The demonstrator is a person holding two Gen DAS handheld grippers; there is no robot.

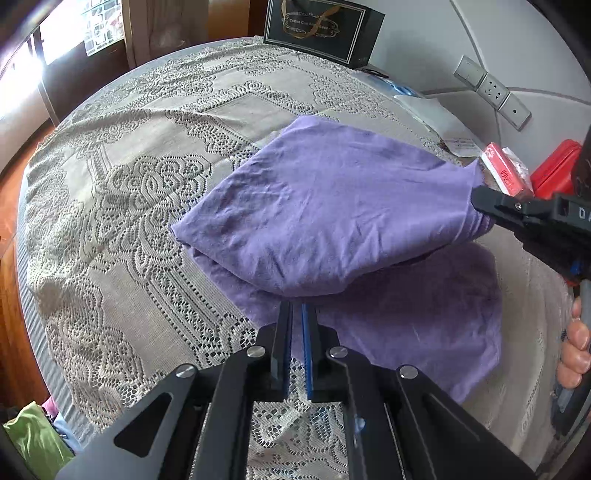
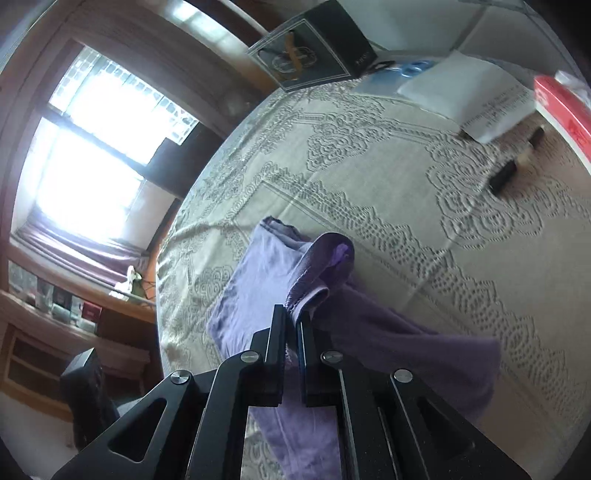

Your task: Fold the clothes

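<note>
Counter (image 1: 122, 192) under a lace cloth (image 1: 155, 236) fills both views; window (image 2: 92, 147) at far side, wall sockets (image 1: 495, 92) at the other. Purple garment (image 1: 332, 206) lies mid-counter, partly doubled: upper layer lifted and draped over lower layer, which rests flat on the lace.

Black box (image 1: 321, 29) at far edge, white paper (image 2: 465, 92) and red box (image 1: 506, 173) beside it, dark pen-like item (image 2: 517, 162) near the paper, exact type unclear.

Right gripper (image 1: 484, 206) clenched on garment's edge at the hem corner; right wrist view shows bunched fabric pinched between its fingers (image 2: 277, 332). Left gripper (image 1: 297, 314) clenched too, tips at the near edge of the lifted layer; fabric seems caught between them, grip not fully visible. A hand (image 1: 576, 350) holds the right gripper's handle.

Step, judged: mid-fold, carrying the raised edge across the garment. Next move calls for both grippers to travel together, keep the edge taut, lay it aligned on the lower layer, then let go.
</note>
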